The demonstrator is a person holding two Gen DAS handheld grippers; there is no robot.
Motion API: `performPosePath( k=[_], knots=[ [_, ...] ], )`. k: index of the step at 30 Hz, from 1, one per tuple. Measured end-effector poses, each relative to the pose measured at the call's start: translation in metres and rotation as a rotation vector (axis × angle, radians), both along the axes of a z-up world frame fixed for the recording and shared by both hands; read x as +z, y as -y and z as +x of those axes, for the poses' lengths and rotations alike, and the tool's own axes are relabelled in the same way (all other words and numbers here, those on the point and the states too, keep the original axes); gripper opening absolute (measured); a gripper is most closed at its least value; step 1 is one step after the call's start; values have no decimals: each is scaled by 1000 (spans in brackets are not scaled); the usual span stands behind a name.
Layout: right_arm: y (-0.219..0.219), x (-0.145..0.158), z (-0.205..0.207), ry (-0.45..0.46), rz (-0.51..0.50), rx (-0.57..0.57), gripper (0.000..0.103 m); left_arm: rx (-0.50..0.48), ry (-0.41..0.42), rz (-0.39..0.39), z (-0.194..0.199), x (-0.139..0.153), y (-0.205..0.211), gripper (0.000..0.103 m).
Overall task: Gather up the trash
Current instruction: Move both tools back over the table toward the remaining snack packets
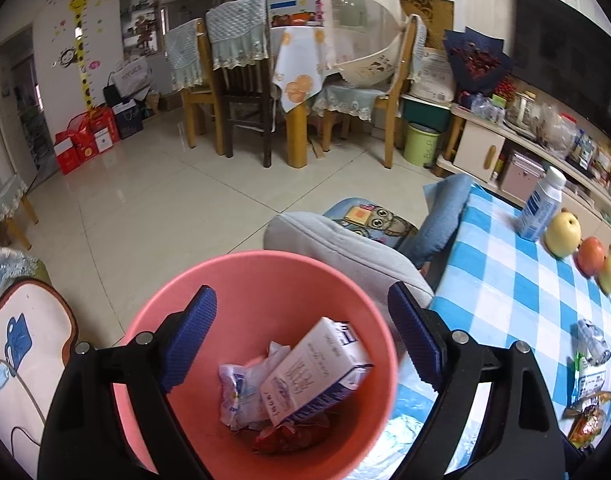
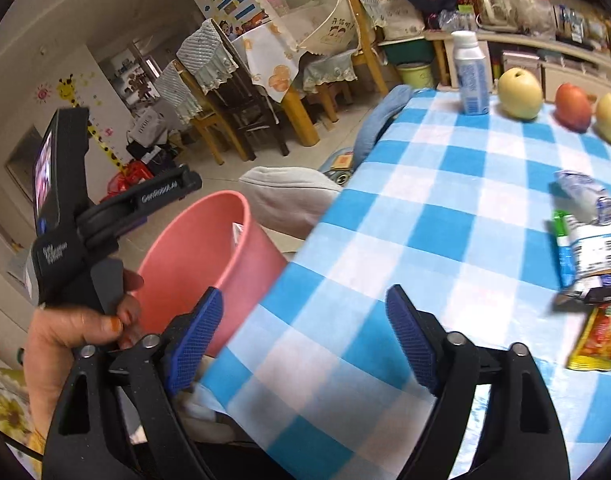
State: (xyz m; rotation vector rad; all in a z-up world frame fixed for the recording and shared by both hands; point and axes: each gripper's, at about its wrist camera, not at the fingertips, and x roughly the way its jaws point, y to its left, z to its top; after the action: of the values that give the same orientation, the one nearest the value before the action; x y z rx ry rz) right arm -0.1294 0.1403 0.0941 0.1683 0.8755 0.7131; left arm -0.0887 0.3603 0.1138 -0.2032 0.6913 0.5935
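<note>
A pink bin (image 1: 177, 304) stands on the floor beside the table; it also shows in the right wrist view (image 2: 193, 248). Inside lie a white and blue carton (image 1: 313, 372), a crumpled white wrapper (image 1: 241, 392) and a red wrapper (image 1: 289, 436). My left gripper (image 1: 305, 340) is open and empty right above the bin. My right gripper (image 2: 305, 344) is open and empty over the table's near edge. On the blue checked tablecloth (image 2: 445, 208) at the right lie a crumpled white wrapper (image 2: 585, 196), a green and white packet (image 2: 589, 252) and an orange snack packet (image 2: 601, 340).
A white and blue bottle (image 2: 471, 76), two yellow pears (image 2: 519, 94) and a red fruit (image 2: 572, 106) stand at the table's far side. A grey cushion (image 1: 345, 248) and blue cushion (image 1: 445, 216) lie beyond the bin. Dining chairs and a table (image 1: 289, 80) stand across the tiled floor.
</note>
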Motion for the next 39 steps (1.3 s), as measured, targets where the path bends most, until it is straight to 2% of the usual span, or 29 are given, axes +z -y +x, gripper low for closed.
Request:
performPosePath(
  k=[13,39],
  knots=[
    [32,-3,-20,79,-81,8,91,-98,-23,57,16,1,48,88],
    [120,-9,-17,68,-2,-79,92,-319,-83,209,47,-13,140,88]
  ],
)
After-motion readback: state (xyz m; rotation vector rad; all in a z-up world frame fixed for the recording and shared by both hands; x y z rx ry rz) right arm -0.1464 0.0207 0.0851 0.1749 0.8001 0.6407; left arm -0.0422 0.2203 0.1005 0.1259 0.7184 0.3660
